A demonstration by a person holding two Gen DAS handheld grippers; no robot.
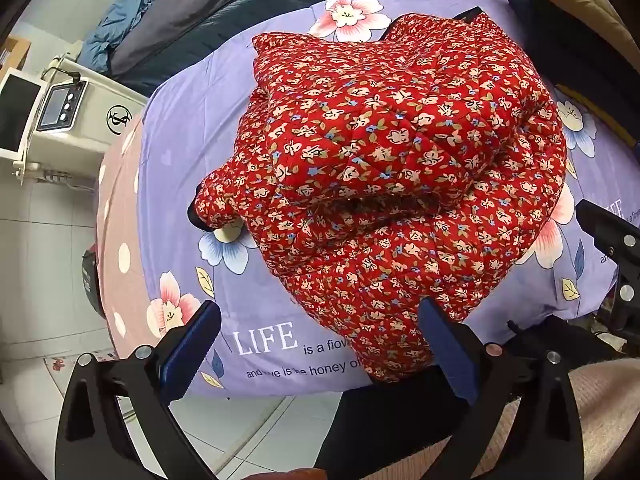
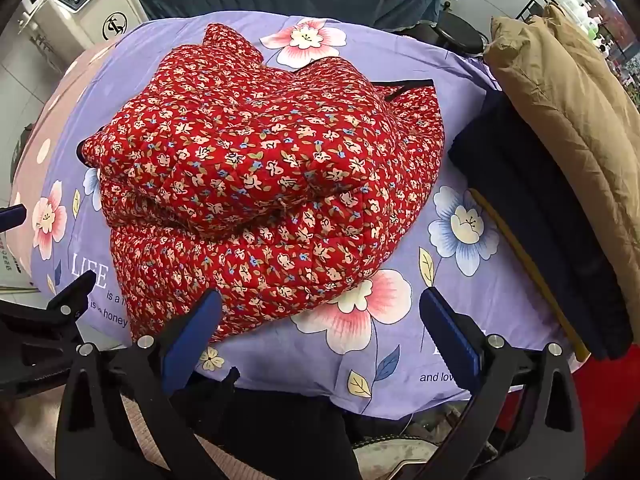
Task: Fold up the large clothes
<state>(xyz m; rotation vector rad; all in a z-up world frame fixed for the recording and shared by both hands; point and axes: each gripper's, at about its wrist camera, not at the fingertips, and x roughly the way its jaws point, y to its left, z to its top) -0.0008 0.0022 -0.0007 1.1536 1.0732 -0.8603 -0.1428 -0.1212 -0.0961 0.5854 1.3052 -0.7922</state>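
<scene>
Red floral quilted jacket [image 1: 384,184] lies folded on the purple flowered sheet [image 1: 192,152], just ahead of both grippers; left gripper [image 1: 320,344] and right gripper [image 2: 320,336] stand spread wide, apparently touching nothing.

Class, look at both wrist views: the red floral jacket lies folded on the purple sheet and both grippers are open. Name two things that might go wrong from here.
1. The red floral jacket is puffy; its top fold may spring open.
2. Its lower edge lies near the purple sheet's front edge, so a nudge from the left gripper or right gripper might slide it off.
</scene>
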